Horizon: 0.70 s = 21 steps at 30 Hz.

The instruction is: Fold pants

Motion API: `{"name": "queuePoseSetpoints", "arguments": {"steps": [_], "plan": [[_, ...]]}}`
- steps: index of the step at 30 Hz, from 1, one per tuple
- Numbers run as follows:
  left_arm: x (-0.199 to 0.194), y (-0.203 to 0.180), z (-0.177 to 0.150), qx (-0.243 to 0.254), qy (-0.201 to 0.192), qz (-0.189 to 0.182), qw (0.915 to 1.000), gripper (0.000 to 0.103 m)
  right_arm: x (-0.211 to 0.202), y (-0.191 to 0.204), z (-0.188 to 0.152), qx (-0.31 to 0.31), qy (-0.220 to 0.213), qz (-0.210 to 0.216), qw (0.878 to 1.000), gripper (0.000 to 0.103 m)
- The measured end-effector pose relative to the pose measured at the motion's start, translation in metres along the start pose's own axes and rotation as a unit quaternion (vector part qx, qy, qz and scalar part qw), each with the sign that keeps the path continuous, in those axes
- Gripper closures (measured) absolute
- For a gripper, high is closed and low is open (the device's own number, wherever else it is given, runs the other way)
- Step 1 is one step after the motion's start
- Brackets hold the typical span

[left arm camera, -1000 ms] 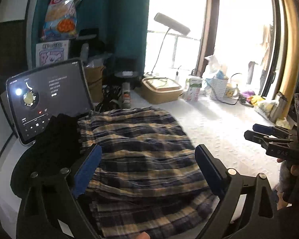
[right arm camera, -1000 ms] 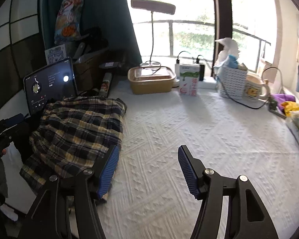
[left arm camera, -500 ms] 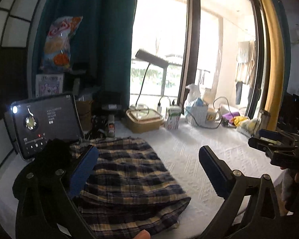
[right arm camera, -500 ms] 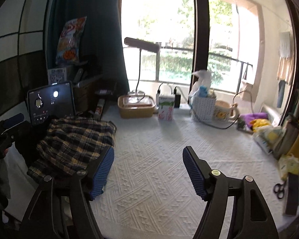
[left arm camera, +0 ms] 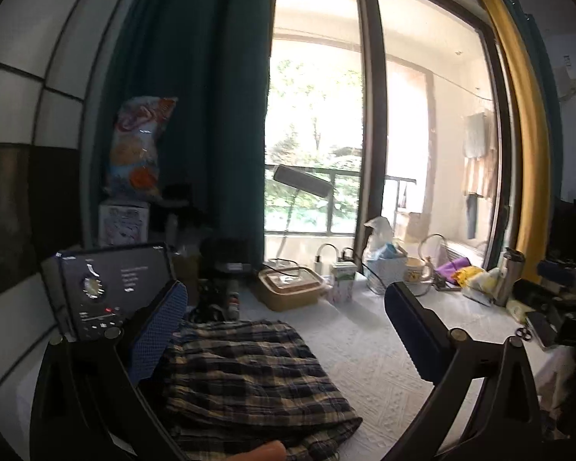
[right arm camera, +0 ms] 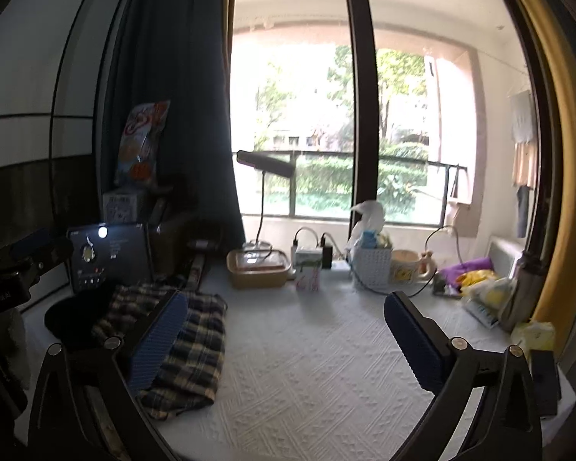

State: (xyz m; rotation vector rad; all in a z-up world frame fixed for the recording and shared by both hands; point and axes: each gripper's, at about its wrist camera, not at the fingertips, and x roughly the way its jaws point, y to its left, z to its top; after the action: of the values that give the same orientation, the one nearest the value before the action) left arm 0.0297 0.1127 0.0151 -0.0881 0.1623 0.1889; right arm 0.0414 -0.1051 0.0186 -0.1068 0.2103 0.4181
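The plaid pants [left arm camera: 249, 380] lie folded in a compact stack at the left end of the white textured table [left arm camera: 368, 368]; they also show in the right wrist view [right arm camera: 188, 345]. My left gripper [left arm camera: 284, 330] is open and empty, held above and behind the stack. My right gripper [right arm camera: 284, 338] is open and empty, held above the table to the right of the pants. The left gripper's body shows at the left edge of the right wrist view [right arm camera: 15, 269], and the right gripper's body shows at the right edge of the left wrist view [left arm camera: 568, 299].
A lit tablet [left arm camera: 111, 292] stands behind the pants beside a dark cloth [right arm camera: 76, 315]. Along the window are a lidded container [left arm camera: 292, 288], a small carton [left arm camera: 341, 286], a white basket [right arm camera: 372, 265], a mug [right arm camera: 407, 265], a desk lamp [right arm camera: 265, 165] and a steel flask [left arm camera: 510, 276].
Both grippers have risen and pulled back from the table, so the pants look smaller and lower in both views. The pants have not moved.
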Motion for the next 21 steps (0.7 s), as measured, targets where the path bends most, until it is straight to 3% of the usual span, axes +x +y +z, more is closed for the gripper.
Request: {"name": "queuePoseSetpoints", "arguments": {"steps": [4, 21], "plan": [[-0.005, 0.0, 0.002, 0.006, -0.008, 0.03, 0.9995, 0.001, -0.005, 0.001, 0.003, -0.002, -0.004, -0.021, 1.0, 0.0], [-0.008, 0.011, -0.002, 0.01, 0.011, 0.067, 0.9977, 0.001, -0.008, 0.008, -0.001, -0.003, 0.007, -0.02, 1.0, 0.0]]}}
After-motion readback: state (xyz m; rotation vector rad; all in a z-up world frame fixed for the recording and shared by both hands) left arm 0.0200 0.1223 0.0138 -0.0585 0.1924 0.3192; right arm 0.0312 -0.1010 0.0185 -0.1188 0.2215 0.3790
